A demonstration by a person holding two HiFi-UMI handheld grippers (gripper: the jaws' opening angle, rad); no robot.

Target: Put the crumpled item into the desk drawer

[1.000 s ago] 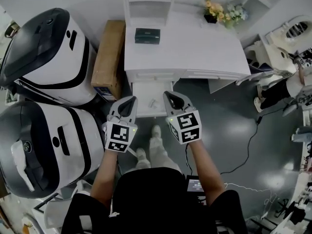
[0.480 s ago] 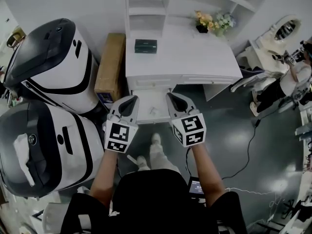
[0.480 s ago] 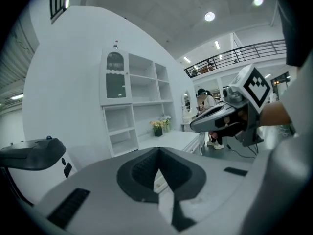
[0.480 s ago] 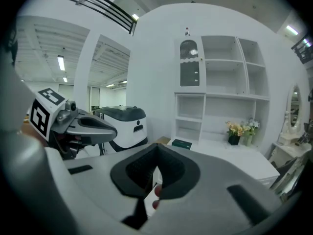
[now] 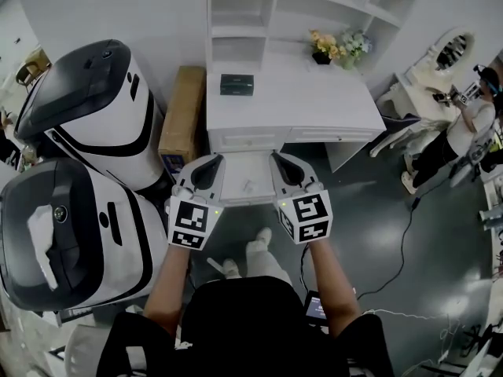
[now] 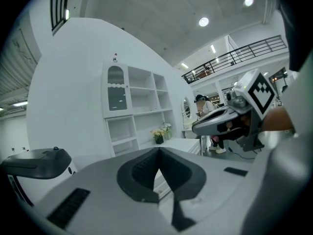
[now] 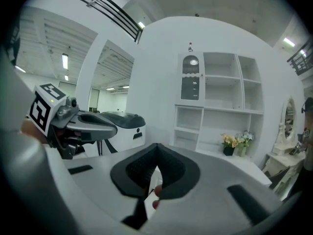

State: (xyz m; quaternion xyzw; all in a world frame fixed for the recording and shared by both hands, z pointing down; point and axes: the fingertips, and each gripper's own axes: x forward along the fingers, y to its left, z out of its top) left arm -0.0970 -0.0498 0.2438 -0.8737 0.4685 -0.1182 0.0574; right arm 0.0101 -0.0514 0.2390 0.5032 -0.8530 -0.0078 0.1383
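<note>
The white desk [image 5: 299, 93] has its drawer [image 5: 232, 188] pulled open below the front edge. A small pale crumpled thing [image 5: 248, 185] lies inside the drawer. My left gripper [image 5: 212, 160] hovers over the drawer's left edge with its jaws shut and nothing between them. My right gripper [image 5: 277, 157] hovers over the drawer's right edge, likewise shut and empty. In the left gripper view the left gripper [image 6: 159, 150] points nearly level at the desk and shelves, and the right gripper [image 6: 220, 124] shows beside it. In the right gripper view the right gripper [image 7: 157, 146] faces the shelves.
A black box [image 5: 236, 84] and flowers [image 5: 334, 47] sit on the desk, under a white shelf unit [image 5: 240, 10]. A cardboard box [image 5: 182, 116] leans at the desk's left. Two big white-and-black machines [image 5: 86, 108] [image 5: 71, 234] stand at the left. A person [image 5: 464, 124] and a cable [image 5: 405, 234] are at the right.
Both grippers have risen together, side by side and still shut. The head view has lifted, so the desk and open drawer sit lower in the picture and more shelving shows.
</note>
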